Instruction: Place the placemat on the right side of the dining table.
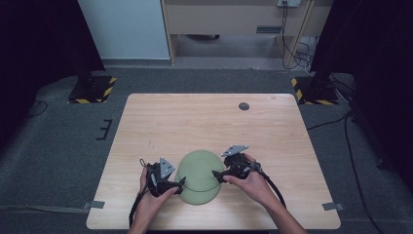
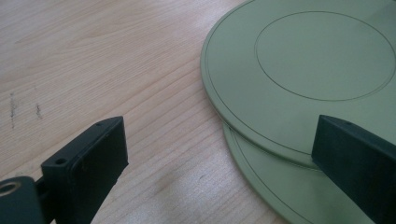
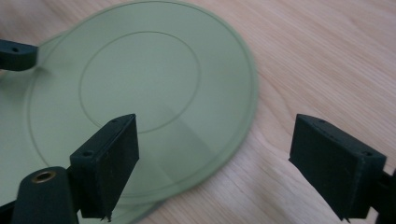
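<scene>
1. Light wood desk (image 1: pixel 204 117), visible grain, small dark round disc (image 1: pixel 244 106) near its far edge.
2. Grey carpet floor (image 1: pixel 58 146) all round; grey tape tabs (image 1: pixel 96 204) at the desk's near corners.
3. Two black stand bases with yellow-black hazard stripes (image 1: pixel 92 88), left and right behind the desk.
4. Dark curtains (image 1: pixel 39 39) on both sides.
5. Pale wall panel (image 1: pixel 126 29) at back, wooden furniture (image 1: pixel 219 19) beside it, cables (image 1: pixel 292 48) hanging down.
6. Black bracket mark (image 1: pixel 105 129) on floor, left of desk.
</scene>
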{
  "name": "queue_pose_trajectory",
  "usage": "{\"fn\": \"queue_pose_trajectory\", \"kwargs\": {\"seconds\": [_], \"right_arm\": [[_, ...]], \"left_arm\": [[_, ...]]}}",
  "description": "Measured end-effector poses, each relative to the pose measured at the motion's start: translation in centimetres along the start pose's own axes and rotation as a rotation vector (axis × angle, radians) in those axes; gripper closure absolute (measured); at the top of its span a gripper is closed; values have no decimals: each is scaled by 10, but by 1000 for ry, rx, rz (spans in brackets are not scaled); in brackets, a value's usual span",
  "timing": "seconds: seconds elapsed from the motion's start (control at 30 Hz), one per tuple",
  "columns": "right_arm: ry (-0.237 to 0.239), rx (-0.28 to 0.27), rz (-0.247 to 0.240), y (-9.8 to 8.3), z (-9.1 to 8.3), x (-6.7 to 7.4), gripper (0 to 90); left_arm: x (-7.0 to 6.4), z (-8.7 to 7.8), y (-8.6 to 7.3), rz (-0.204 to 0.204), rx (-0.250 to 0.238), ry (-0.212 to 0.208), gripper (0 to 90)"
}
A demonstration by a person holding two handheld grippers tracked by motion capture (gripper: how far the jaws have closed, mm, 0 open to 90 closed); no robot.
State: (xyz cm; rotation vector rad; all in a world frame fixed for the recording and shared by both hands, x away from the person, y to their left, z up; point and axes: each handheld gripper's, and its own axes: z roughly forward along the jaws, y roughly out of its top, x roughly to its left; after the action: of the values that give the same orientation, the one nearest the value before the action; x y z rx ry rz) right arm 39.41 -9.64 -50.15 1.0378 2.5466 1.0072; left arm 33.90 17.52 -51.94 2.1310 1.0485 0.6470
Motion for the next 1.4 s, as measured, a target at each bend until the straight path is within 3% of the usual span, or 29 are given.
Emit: {"fn": "queue_pose_trajectory", "kwargs": {"seconds": [0.33, 0.57, 1.0, 1.4], "right_arm": [[109, 37, 88, 13, 20, -14, 143], [147, 46, 146, 18, 28, -23, 145], [146, 91, 152, 23, 39, -29, 144], [171, 82, 156, 24, 41, -30, 148]], "left_arm": [[0, 4, 0, -10, 7, -4, 26], [0, 1, -1, -4, 5, -16, 35], [-1, -2, -9, 24, 24, -58, 32], [-4, 0, -8, 27, 15, -69, 30]]}}
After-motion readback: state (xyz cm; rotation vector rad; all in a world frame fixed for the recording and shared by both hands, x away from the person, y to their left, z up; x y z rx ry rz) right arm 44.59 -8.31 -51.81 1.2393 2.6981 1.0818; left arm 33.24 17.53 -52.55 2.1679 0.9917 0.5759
